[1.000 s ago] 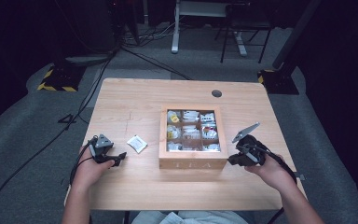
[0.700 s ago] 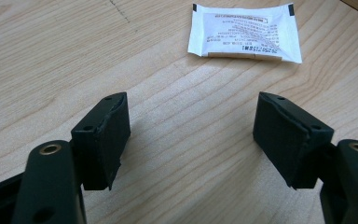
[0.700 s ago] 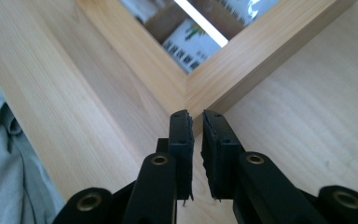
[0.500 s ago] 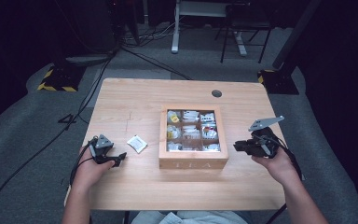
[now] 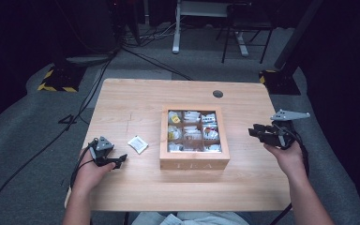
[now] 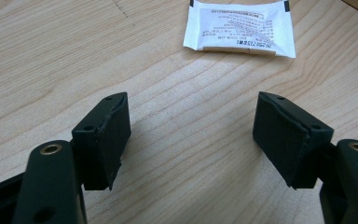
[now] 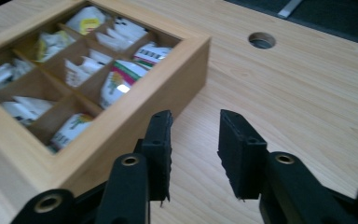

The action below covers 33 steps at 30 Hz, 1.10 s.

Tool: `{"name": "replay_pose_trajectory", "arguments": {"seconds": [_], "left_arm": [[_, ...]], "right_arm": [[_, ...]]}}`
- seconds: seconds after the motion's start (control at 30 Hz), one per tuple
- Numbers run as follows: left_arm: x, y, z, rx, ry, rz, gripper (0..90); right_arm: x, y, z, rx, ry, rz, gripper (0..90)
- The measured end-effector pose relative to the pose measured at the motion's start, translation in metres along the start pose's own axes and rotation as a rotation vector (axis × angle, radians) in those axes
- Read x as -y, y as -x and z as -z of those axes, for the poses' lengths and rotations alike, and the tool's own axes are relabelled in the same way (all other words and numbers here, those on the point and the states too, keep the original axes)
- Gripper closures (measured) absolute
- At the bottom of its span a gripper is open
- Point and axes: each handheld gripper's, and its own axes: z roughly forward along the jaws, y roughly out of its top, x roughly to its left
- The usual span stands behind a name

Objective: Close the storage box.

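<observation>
One wooden counter [image 5: 136, 105] carries one wooden tea box [image 5: 194, 138], one loose white sachet [image 5: 137, 144] and two hand-held grippers. The box stands a little toward the right edge from the counter's middle, its lettered front wall facing the near edge. Inside it are nine compartments in three rows of three, each holding tea packets; how many packets lie in each cannot be told.

The single sachet lies flat on bare wood just beside the box's left wall, apart from it, about halfway between the box and the left hand-held gripper [image 5: 120, 161]. That gripper sits low near the near left corner, its jaws spread wide and holding nothing. In the left gripper view the sachet [image 6: 239, 27] lies ahead of the jaws with clear wood between, printed side up.

The right hand-held gripper [image 5: 254, 131] is over the right edge of the counter, near the box's right wall but apart from it. Its jaws stand partly apart with nothing between them. In the right gripper view the box [image 7: 121, 126] fills the left side, its near corner just beside the left jaw, and bare counter runs off to the right toward one round cable hole [image 7: 261, 40] near the far edge.

Open wood lies across the whole far strip behind the box, over the left half around the sachet, and along the near edge in front of the box. The strip between the box and the right edge is narrower.
</observation>
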Motion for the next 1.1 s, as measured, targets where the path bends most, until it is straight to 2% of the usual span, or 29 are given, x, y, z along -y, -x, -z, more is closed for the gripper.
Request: {"name": "replay_pose_trajectory", "arguments": {"seconds": [0.1,0.17,0.27,0.37,0.47,0.63,0.8,0.93,1.1], "left_arm": [[0.0,0.0,0.0,0.0,0.0,0.001,28.3],[0.0,0.0,0.0,0.0,0.001,0.001,28.3],[0.0,0.001,-0.001,-0.003,0.003,0.007,28.2],[-0.001,0.001,-0.001,-0.003,0.001,0.008,28.1],[-0.001,0.001,-0.001,-0.003,0.001,0.007,28.2],[-0.001,0.001,-0.001,-0.003,0.001,0.008,28.2],[-0.001,0.001,-0.001,-0.003,0.001,0.008,28.2],[-0.001,0.001,-0.001,-0.002,-0.004,0.006,28.1],[-0.001,0.001,-0.001,-0.003,-0.003,0.005,28.1]], "right_arm": [[0.009,0.011,-0.004,0.051,0.054,0.055,56.3],[0.014,0.017,-0.006,0.071,0.087,0.069,54.2],[0.023,0.029,-0.012,0.093,0.106,0.029,52.9],[0.029,0.037,-0.017,0.116,0.114,0.011,52.5],[0.037,0.045,-0.024,0.129,0.107,-0.022,51.7],[0.049,0.055,-0.035,0.156,0.099,-0.035,50.8],[0.057,0.061,-0.044,0.139,0.091,-0.082,49.6],[0.062,0.062,-0.051,0.139,0.081,-0.082,48.9],[0.071,0.063,-0.064,0.137,0.039,-0.089,48.6]]}}
